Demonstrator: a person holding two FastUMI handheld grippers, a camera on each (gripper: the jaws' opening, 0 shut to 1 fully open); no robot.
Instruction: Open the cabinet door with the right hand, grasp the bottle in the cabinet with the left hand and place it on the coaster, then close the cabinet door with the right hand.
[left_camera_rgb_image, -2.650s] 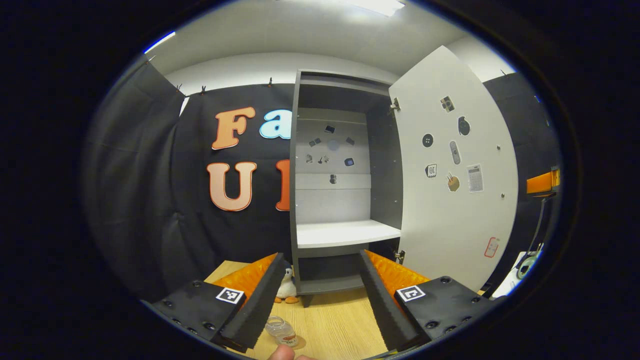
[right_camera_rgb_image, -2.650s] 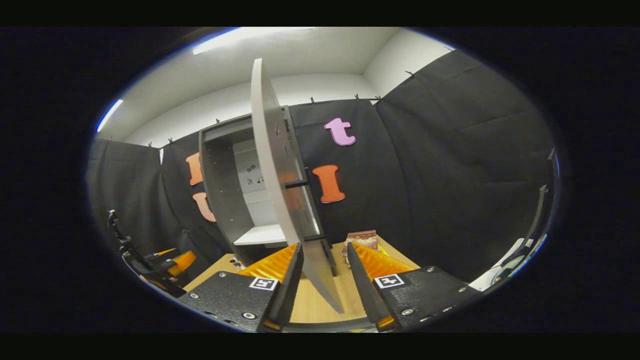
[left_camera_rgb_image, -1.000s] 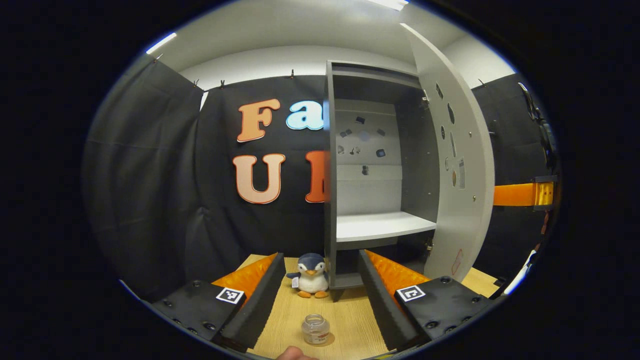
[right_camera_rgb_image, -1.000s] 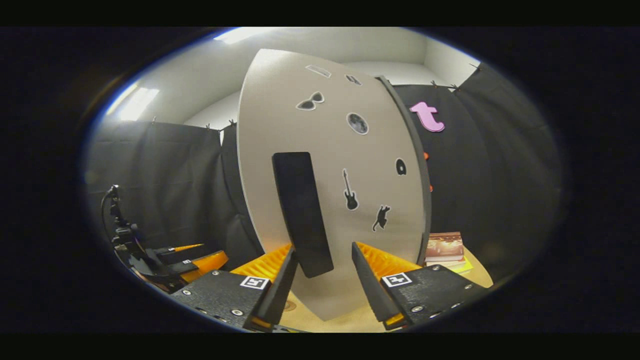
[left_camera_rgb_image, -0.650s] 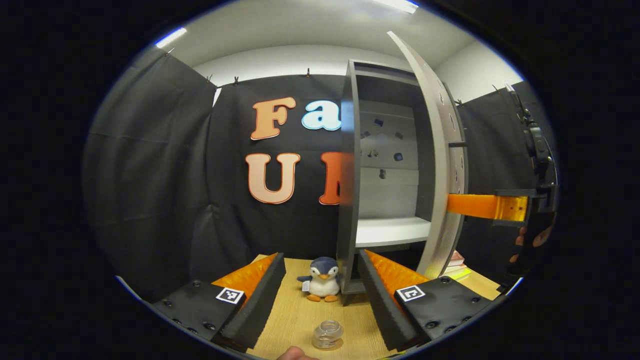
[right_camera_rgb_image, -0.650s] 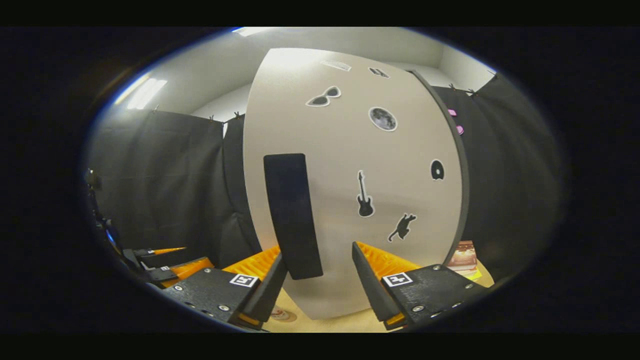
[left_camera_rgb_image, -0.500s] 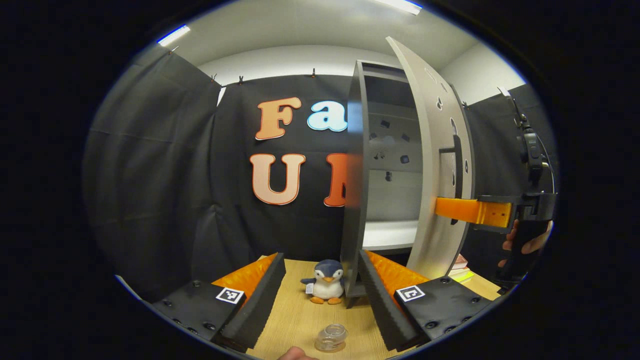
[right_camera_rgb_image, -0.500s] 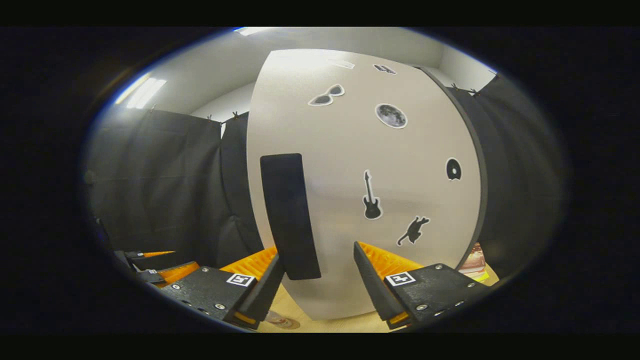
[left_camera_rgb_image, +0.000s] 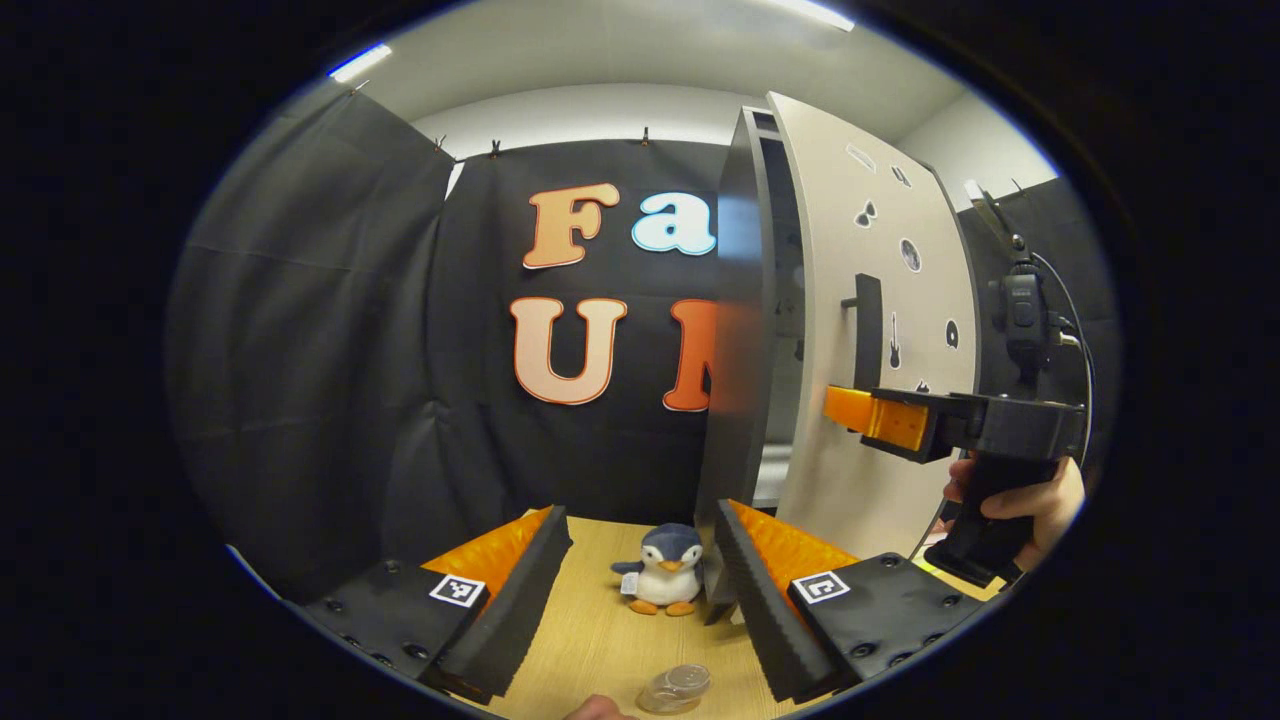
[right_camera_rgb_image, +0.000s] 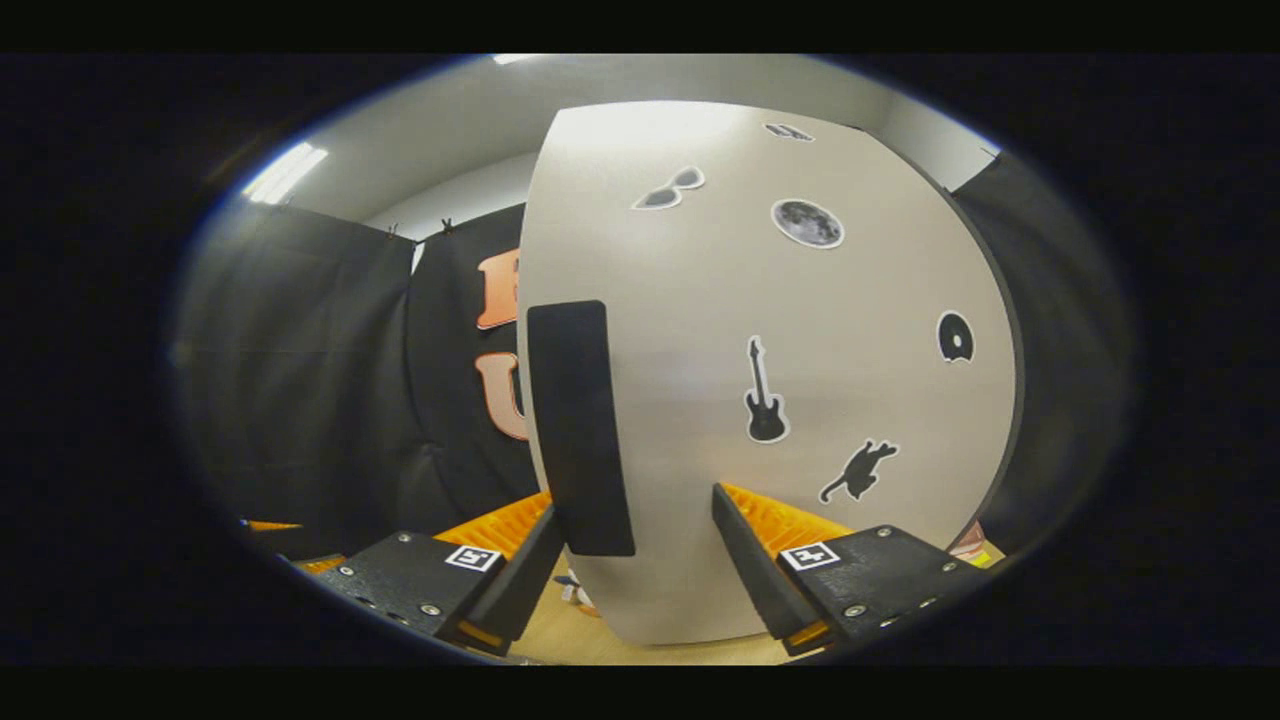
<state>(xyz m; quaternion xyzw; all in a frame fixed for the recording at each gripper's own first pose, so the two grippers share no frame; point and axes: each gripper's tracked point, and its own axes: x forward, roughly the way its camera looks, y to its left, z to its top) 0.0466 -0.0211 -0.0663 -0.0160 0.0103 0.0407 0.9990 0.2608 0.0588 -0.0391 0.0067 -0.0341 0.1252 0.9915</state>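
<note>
Cabinet door (right_camera_rgb_image: 770, 400) has swung from wide open to nearly shut since a moment ago, the right gripper (right_camera_rgb_image: 635, 560) pushing with fingers spread beside the handle (right_camera_rgb_image: 580, 430); left gripper (left_camera_rgb_image: 640, 600) hangs open and empty above the bottle (left_camera_rgb_image: 672, 688) on the table (left_camera_rgb_image: 600, 640), closing step almost done.

Cabinet door (right_camera_rgb_image: 770, 400) swung from wide open to nearly shut — right tongs (right_camera_rgb_image: 635, 560) pushing it.

Recording booth: black cloth walls (left_camera_rgb_image: 300, 330), lone cabinet (left_camera_rgb_image: 740, 330) on wooden table (left_camera_rgb_image: 600, 640).
</note>
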